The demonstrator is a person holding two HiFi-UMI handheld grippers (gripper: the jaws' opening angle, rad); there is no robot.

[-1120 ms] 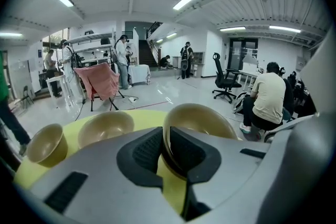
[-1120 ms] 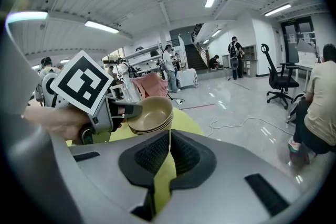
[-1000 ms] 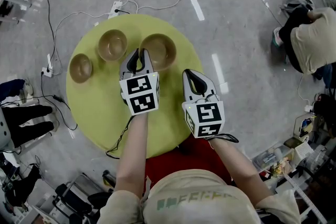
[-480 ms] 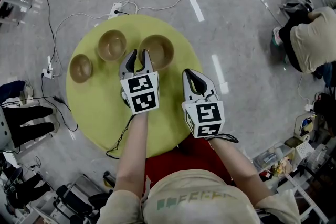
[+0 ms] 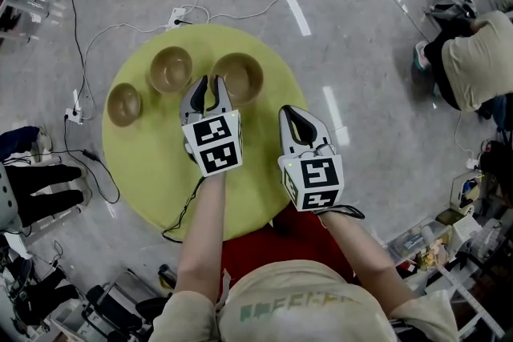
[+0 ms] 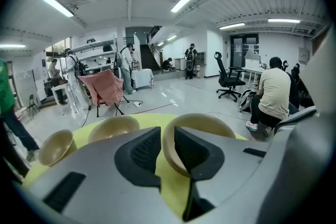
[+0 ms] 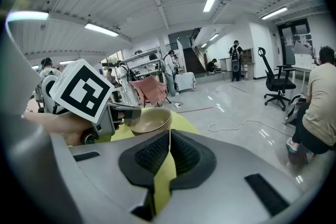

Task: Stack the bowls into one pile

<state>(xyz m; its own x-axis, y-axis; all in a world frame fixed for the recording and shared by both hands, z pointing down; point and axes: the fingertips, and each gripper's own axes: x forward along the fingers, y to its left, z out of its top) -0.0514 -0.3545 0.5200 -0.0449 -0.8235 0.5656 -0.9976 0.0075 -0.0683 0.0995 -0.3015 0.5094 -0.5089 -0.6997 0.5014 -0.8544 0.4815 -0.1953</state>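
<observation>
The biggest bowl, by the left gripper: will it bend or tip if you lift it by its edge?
Probably stiff: the biggest bowl has a crisp round rim, so bending seems unlikely. Lifted by one edge by the left gripper, it would likely tilt. Its inside looks smooth, so the rim might slip.

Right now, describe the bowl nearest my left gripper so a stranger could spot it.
On the round yellow-green table, three tan bowls sit in a row along the far side. Yours is the bowl at the row's right end, at the tips of the left gripper. It is the widest of the three.
</observation>
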